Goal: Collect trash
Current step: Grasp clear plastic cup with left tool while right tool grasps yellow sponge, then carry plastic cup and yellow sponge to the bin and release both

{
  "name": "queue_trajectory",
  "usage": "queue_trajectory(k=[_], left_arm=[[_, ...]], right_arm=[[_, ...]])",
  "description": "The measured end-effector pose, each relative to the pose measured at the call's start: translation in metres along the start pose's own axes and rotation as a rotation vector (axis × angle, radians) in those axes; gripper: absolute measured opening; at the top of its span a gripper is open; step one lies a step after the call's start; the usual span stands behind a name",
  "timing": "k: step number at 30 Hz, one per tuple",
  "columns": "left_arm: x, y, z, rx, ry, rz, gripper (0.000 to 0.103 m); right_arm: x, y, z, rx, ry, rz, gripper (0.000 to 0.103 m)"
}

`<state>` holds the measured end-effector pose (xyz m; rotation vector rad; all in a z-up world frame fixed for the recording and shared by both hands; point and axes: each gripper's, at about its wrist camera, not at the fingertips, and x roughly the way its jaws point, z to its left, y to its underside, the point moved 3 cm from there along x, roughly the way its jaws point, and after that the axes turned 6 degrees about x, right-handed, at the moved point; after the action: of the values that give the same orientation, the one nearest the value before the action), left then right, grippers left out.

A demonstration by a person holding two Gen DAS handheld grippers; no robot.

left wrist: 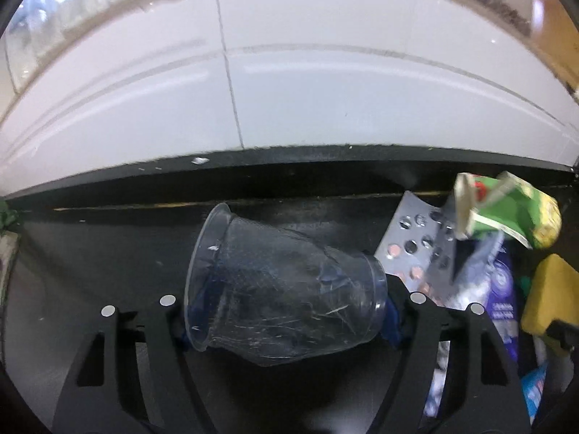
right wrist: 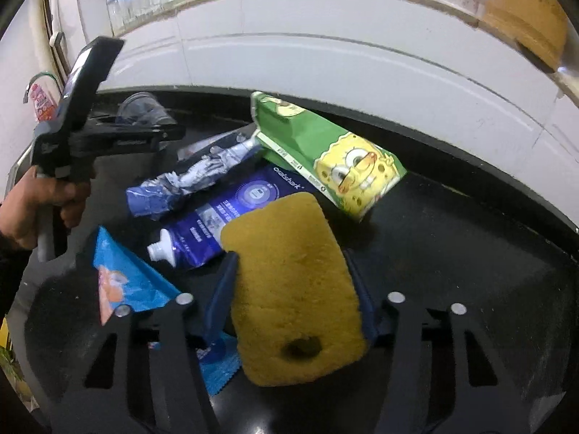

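My left gripper (left wrist: 286, 311) is shut on a clear plastic cup (left wrist: 282, 289), held sideways with its mouth to the left above the black counter (left wrist: 108, 253). My right gripper (right wrist: 293, 296) is shut on a yellow sponge (right wrist: 293, 289) and holds it above the counter (right wrist: 452, 253). The sponge also shows at the right edge of the left wrist view (left wrist: 550, 296). The left gripper body (right wrist: 108, 133) and the cup (right wrist: 143, 108) appear at upper left in the right wrist view.
A green SpongeBob carton (right wrist: 325, 152) lies by the white tiled wall (right wrist: 325, 65). Beside it lie a crumpled silver-blue tube (right wrist: 188, 181), a blue toothpaste tube (right wrist: 224, 224), a blue wrapper (right wrist: 126, 282) and a blister pack (left wrist: 416, 246).
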<state>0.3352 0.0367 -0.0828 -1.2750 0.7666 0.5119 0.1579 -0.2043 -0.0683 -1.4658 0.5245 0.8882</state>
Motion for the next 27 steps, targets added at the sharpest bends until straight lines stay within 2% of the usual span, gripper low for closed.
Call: queue_trajectory(k=[5,9,13,19,24,27], left_arm=[[-0.053,0.014,0.0,0.018,-0.018,-0.036,0.072],[-0.102,0.036,-0.008,0.017,-0.002,-0.058,0.072],[-0.157,0.081,-0.025,0.02,0.007,-0.06,0.072],[-0.23,0.163,-0.078,0.074,0.032,-0.068,0.072],[-0.26,0.211,-0.106,0.067,0.075,-0.062,0.072],[-0.264,0.224,-0.113,0.065,0.087,-0.054,0.072]], right_arm=[[-0.036,0.007,0.009,0.017,-0.003,-0.053,0.054],[-0.071,0.021,0.021,0.019,-0.005,-0.087,0.054],[-0.108,0.051,0.038,0.029,-0.01,-0.113,0.054],[-0.157,0.106,0.06,0.049,-0.005,-0.131,0.055],[-0.185,0.148,0.072,0.072,-0.019,-0.135,0.055],[-0.193,0.164,0.075,0.083,-0.022,-0.138,0.055]])
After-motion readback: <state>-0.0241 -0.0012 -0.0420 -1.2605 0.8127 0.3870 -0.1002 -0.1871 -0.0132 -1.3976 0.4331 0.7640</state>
